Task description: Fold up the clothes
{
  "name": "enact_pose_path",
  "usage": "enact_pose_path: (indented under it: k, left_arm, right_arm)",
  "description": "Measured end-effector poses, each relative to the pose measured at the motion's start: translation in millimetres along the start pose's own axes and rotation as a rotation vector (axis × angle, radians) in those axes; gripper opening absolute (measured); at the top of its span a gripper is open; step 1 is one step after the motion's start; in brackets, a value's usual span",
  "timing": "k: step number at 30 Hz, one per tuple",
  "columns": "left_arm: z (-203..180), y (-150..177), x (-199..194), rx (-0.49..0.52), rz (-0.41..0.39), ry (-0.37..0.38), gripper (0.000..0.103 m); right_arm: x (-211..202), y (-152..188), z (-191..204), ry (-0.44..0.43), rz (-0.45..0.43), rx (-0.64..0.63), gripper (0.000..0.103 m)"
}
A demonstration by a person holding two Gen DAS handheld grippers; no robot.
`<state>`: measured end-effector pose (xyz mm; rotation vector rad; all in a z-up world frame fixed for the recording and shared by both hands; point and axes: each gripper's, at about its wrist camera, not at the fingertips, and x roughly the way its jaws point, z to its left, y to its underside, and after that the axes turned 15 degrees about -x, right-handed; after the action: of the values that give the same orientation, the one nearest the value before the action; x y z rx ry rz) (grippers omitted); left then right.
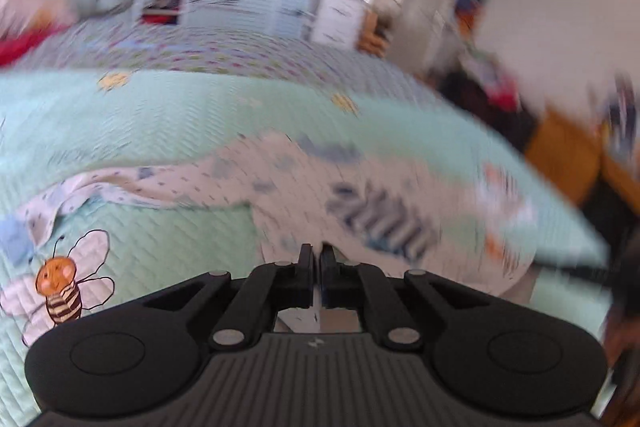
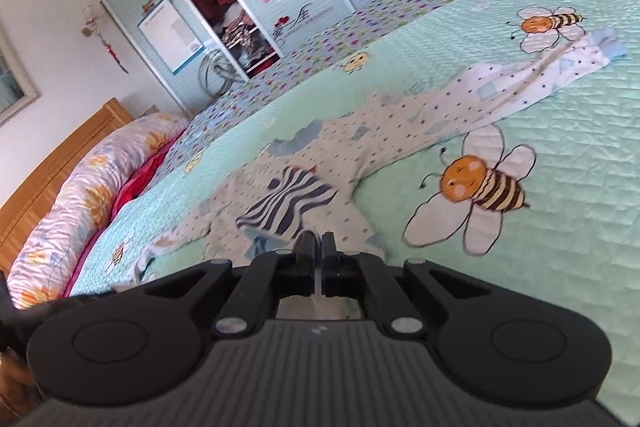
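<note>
Two tools, left tool [image 1: 317, 253] and right tool [image 2: 317, 241] pinching soft dotted garment [image 2: 400, 131], quilted bedspread [image 2: 560, 131]

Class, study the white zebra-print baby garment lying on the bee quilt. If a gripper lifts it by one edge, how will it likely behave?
The garment is probably floppy: it already lies rumpled, following the quilt. It looks thin, so likely light. Its long sleeve would probably trail and drag rather than lift together.

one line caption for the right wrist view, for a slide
Right gripper, shut, at the hem of a zebra-print baby garment lying on a bee-patterned quilt.
</note>
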<state>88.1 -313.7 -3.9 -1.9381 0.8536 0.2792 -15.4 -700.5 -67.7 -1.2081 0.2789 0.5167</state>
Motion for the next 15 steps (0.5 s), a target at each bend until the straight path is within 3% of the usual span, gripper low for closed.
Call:
enact_pose_path:
  k: [3,8,9,13,15]
  left_arm:
    - [7,-25,5,-0.103,-0.002,-0.006,0.002]
    - [3,-31,29,-0.093,0.044,-0.068,0.002]
    - [3,-30,33,-0.092,0.052,-0.069,0.002]
    - [5,-25,31,-0.083,0.061,-0.060,0.002]
    - [7,-25,31,-0.088,0.057,-0.050,0.002]
  right_arm:
    - [17,-7,-5,0.008,0.002,-0.031,0.002]
    - [52,-10,-6,0.028,0.053,-0.085,0.010]
    - [54,-8,-6,0.054,0.063,-0.086,0.018]
    - [21,10,0,0.146,0.013,-0.047,0.037]
    - [2,27,9,0.124,0.020,-0.019,0.043]
